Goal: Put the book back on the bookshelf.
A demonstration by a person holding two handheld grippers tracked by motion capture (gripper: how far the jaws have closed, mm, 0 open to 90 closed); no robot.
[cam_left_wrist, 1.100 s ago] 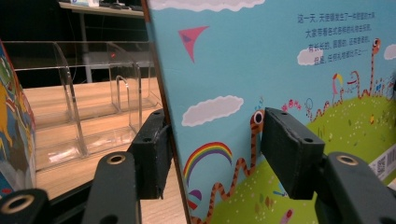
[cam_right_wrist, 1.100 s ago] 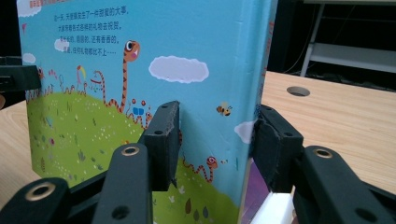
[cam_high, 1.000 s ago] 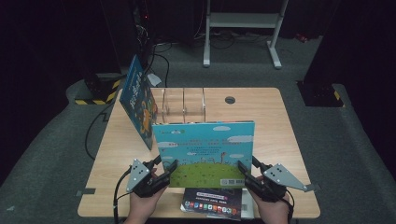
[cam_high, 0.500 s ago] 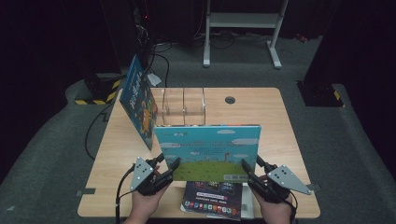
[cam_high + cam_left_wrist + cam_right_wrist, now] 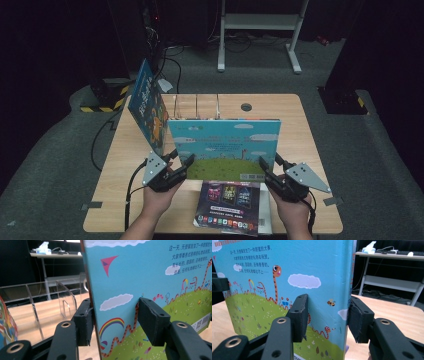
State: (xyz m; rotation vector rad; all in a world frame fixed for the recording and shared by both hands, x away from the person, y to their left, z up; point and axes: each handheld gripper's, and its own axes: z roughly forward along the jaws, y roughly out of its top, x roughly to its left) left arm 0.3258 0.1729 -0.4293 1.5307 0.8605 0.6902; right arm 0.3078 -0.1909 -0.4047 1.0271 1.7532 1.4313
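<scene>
A large picture book (image 5: 225, 147) with a blue sky and green hill cover stands upright over the wooden table (image 5: 300, 130), held by both lower corners. My left gripper (image 5: 181, 159) is shut on its lower left edge, and in the left gripper view (image 5: 115, 315) one pad lies on the cover and the other behind it. At the lower right corner my right gripper (image 5: 269, 162) is shut on the book near the spine; the right gripper view (image 5: 328, 312) has the book (image 5: 287, 272) clamped between its jaws.
A clear acrylic rack (image 5: 196, 106) with upright dividers stands behind the book. A second picture book (image 5: 147, 107) leans at the rack's left end. A dark booklet (image 5: 229, 202) lies flat at the table's front edge. Desk legs and cables are on the floor beyond.
The held book has tipped from a backward lean to upright and risen a little. Both grippers lifted slightly with it.
</scene>
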